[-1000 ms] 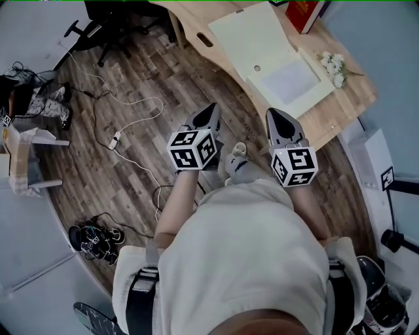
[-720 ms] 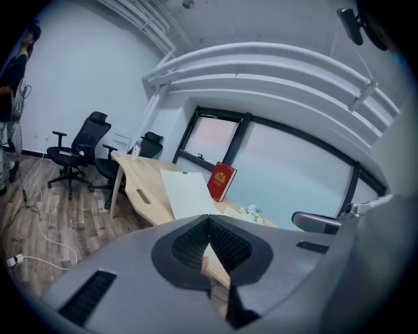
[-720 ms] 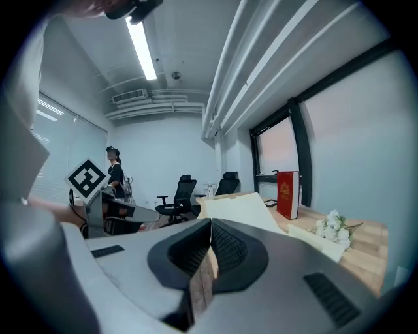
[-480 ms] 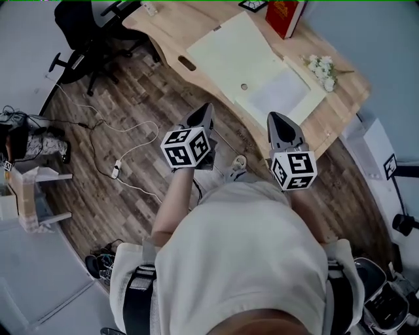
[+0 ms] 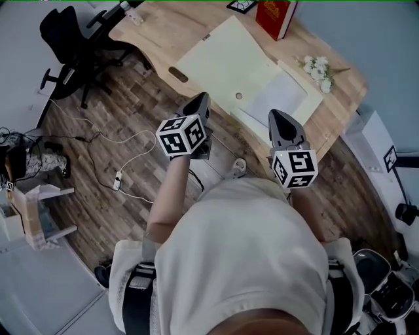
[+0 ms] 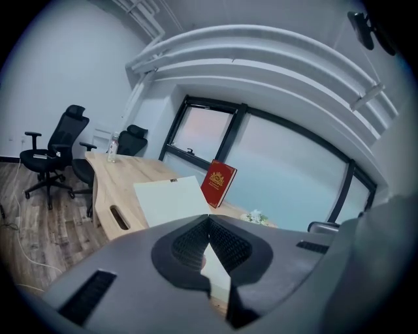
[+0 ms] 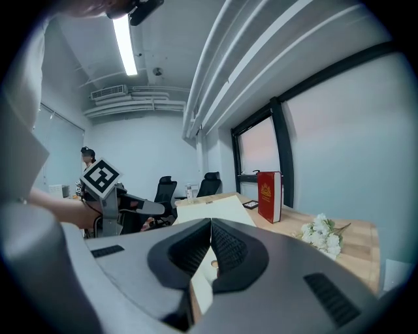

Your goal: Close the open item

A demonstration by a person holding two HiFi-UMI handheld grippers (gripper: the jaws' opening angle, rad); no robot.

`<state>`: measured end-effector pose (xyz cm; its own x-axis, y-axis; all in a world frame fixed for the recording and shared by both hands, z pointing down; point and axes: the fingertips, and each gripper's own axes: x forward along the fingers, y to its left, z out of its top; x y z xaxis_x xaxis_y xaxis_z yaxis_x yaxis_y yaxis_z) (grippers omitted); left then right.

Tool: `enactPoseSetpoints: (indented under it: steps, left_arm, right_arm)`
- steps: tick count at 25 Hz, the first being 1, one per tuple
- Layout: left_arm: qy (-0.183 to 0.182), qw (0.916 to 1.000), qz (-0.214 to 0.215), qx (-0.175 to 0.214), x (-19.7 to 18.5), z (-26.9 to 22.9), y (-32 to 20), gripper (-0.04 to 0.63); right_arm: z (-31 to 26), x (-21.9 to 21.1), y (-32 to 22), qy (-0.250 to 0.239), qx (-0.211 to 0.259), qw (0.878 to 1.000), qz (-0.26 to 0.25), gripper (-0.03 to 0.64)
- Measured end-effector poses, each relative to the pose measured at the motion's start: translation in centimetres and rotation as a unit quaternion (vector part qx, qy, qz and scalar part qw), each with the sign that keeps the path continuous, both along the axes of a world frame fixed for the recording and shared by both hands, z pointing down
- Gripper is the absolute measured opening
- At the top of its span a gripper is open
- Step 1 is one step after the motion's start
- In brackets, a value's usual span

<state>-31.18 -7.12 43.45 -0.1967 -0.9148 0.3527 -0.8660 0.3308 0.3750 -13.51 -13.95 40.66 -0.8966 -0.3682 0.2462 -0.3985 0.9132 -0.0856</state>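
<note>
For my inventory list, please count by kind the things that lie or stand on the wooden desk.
Open folder: 1
Red book: 1
White flower bunch: 1
Bottle: 1
Black patterned tile: 1
Total: 5

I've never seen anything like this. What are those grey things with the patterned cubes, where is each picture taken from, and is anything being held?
There is no robot here. A person holds a tool in each hand: the left gripper and the right gripper. The patterned cubes are part of them. The top-down picture comes from a camera on the person's head. The other two come from a camera riding on each tool, looking along its two fingers. In both, the fingers are pressed together with nothing between them, so nothing is held. Ahead stands a wooden desk. On it are an open pale yellow folder, an upright red book and a small bunch of white flowers. The folder is the open thing to close; neither tool touches it.
</note>
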Motion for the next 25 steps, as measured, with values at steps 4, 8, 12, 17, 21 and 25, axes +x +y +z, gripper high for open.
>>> enactPoseSetpoints:
  steps: [4,8,12,17,21,25]
  left_arm:
    - [-0.001,1.0,0.009,-0.003,-1.8,0.2,-1.8,0.02]
    - [-0.002,0.9997,0.023,-0.011,-3.3,0.4,-3.7,0.02]
    - [0.002,0.9994,0.028,-0.018,-5.1,0.5,-5.6,0.02]
    - [-0.003,0.9985,0.043,-0.034,-7.4,0.8,-8.2,0.02]
    - [-0.021,0.9953,0.07,-0.063,-8.9,1.2,-10.2,0.021]
    - [-0.033,0.9903,0.104,-0.086,-11.1,1.0,-12.3,0.083]
  right_arm:
    - [0.4,0.0,-0.9,0.002,-0.002,1.0,0.015,0.018]
    - [0.9,0.5,-1.8,0.008,-0.007,1.0,0.029,0.018]
    - [0.9,0.7,-3.0,0.009,-0.011,0.999,0.038,0.018]
    - [1.1,1.1,-4.5,0.012,-0.013,0.998,0.054,0.018]
    - [1.5,1.5,-5.4,0.019,-0.022,0.997,0.065,0.018]
    - [1.1,1.9,-6.4,0.016,-0.021,0.997,0.079,0.018]
